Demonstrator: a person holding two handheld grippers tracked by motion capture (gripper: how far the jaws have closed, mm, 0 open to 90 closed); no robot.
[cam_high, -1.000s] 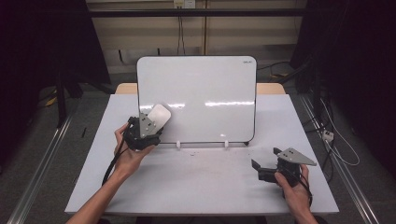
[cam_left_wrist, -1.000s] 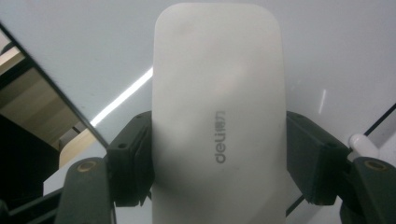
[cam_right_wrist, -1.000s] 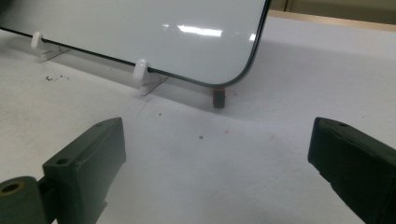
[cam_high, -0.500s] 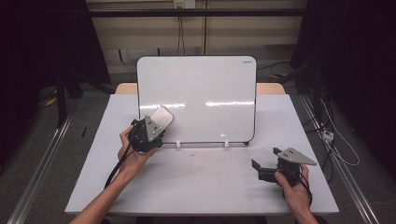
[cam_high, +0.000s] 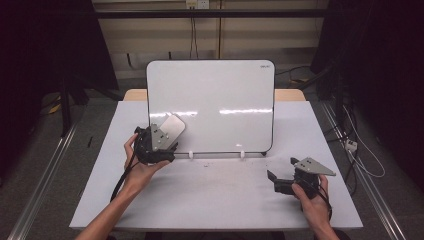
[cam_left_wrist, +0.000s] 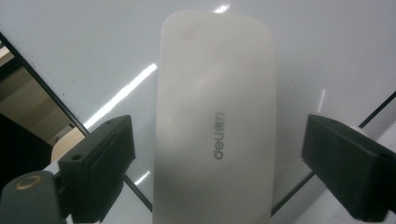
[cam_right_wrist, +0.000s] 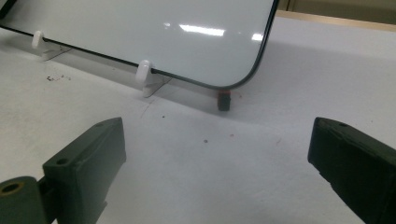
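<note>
- A white table (cam_high: 215, 200) stands in a dark room, with a whiteboard (cam_high: 220, 100) propped upright on it.
- The white eraser (cam_left_wrist: 215, 121) lies flat against the whiteboard's lower left corner.
- The left gripper (cam_left_wrist: 217, 175) sits at that corner; its jaws have just been opening and stand spread either side of the eraser, not pressing it.
- The right gripper (cam_right_wrist: 217, 163) rests on the table off the whiteboard's lower right corner, jaws spread on nothing.

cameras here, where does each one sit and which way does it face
High view: above the person's side, facing forward and down on the table; both forearms, left claw, right claw.
Left gripper view: on the left claw, facing the white eraser against the whiteboard; jaws apart.
Right gripper view: on the right claw, facing the whiteboard's lower corner; jaws apart.
Shared: the whiteboard.
</note>
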